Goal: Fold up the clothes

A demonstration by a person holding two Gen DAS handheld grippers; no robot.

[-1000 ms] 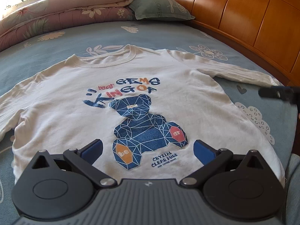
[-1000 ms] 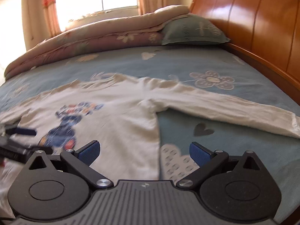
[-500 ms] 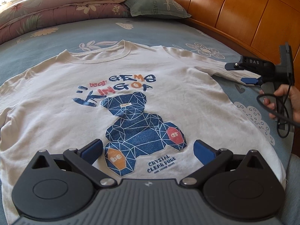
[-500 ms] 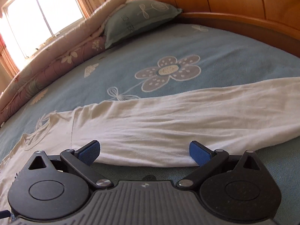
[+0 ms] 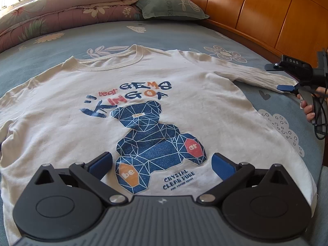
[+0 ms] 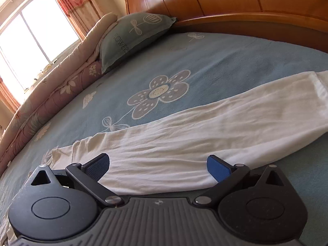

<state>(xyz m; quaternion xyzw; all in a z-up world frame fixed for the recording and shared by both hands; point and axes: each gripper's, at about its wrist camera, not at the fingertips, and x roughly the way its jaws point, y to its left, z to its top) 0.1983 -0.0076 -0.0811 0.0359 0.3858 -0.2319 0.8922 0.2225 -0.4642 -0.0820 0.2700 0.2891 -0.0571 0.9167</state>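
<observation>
Item: white long-sleeved shirt (image 5: 155,94), laid flat and face up on the blue flowered bed (image 5: 164,32), collar toward the far edge, hem at the near edge under my left gripper (image 5: 162,165). My left view lists the whole front: the blue geometric bear print (image 5: 155,141) with lettering above and below it, and the shirt's sleeve running out toward the headboard-side edge. It also shows my right gripper (image 5: 287,75) from outside, with the person's hand (image 5: 307,108) on its handle and a black cable looping below it; one blue pad lies at the sleeve's cuff. My right view lists what the left cannot: the sleeve (image 6: 205,143) close up, wrinkled, lying across the space between my right gripper's (image 6: 157,167) spread fingers, cuff end off to the right, and a large flower on the sheet beyond it. Both grippers stand released, gripping nothing. Surroundings: green pillow (image 5: 170,6) and rolled floral quilt (image 5: 67,10) along the far edge, orange wooden headboard (image 5: 266,14) along the right-hand edge, bright window (image 6: 30,41) with curtains. Each gripper's own body hides the bed nearest it.
</observation>
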